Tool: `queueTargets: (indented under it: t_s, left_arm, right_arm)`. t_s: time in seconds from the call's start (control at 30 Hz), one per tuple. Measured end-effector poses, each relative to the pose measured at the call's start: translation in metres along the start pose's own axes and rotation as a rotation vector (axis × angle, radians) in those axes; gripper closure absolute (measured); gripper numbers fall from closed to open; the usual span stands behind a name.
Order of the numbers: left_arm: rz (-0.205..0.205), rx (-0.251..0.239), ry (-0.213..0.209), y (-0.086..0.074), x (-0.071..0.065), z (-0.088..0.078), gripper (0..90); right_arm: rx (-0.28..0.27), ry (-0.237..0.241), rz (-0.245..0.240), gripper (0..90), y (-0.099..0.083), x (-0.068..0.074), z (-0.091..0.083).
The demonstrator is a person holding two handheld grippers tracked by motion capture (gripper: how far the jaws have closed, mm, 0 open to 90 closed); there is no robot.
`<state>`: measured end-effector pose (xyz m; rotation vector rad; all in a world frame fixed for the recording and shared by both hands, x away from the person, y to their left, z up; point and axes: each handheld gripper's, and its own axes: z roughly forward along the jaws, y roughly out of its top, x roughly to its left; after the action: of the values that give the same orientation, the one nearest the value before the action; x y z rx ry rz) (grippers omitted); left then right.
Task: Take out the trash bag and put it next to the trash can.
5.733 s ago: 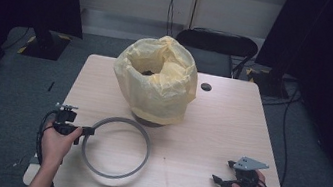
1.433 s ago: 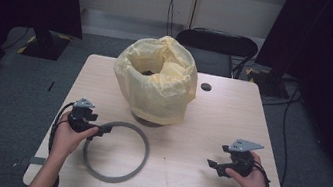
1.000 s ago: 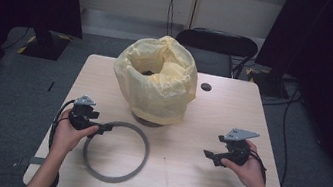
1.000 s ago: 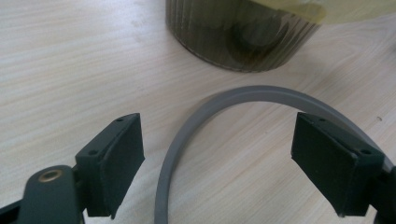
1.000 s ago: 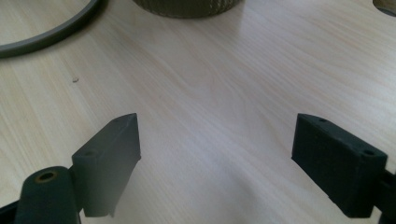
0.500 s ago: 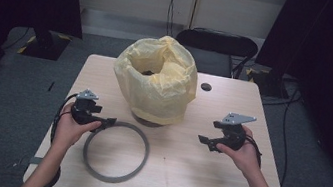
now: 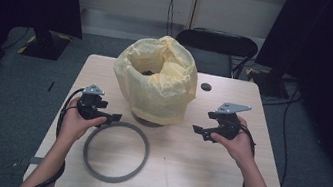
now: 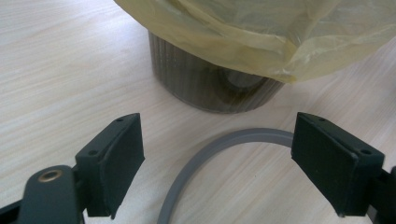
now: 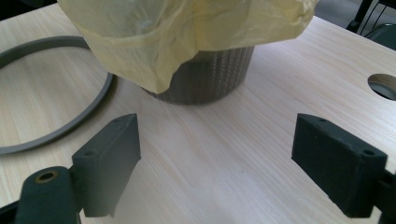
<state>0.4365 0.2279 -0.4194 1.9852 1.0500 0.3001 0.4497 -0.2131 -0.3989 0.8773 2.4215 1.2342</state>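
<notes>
We hold both tools wide open and empty. The grey ring (image 8: pixel 219 158) lies flat on the table (image 7: pixel 201 180) directly under and between the jaws of our left gripper (image 8: pixel 219 172); the bin (image 9: pixel 205 77) with its yellow bag (image 7: pixel 156 79) stands just ahead of both, a little left of our right gripper (image 9: pixel 219 163). If we close low, the left pads could skid off the thin ring (it lies flush), or snag the loose bag hem.

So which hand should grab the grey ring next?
Probably the left. The left gripper hangs right at the grey ring, jaws open, with the ring's arc between them in its own view. The right gripper is open too, but sits across the table, facing the bin.
</notes>
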Motion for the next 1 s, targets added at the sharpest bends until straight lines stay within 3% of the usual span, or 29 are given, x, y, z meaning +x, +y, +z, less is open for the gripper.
queueTargets:
  t_s: [0.57, 0.7, 0.87, 1.0]
  left_arm:
    - [0.036, -0.014, -0.004, 0.023, 0.000, 0.010, 16.7]
    - [0.029, -0.019, -0.004, 0.026, 0.001, 0.013, 16.7]
    - [0.059, -0.036, -0.011, 0.029, 0.000, 0.017, 16.9]
    - [0.060, -0.056, -0.017, 0.033, -0.002, 0.020, 17.4]
  right_arm:
    - [-0.011, 0.019, 0.000, 14.7, 0.018, 0.001, 0.018]
    - [-0.006, 0.030, -0.005, 14.7, 0.021, 0.000, 0.023]
    - [-0.010, 0.041, -0.005, 14.7, 0.025, -0.001, 0.027]
    - [-0.017, 0.052, -0.016, 14.7, 0.029, -0.002, 0.027]
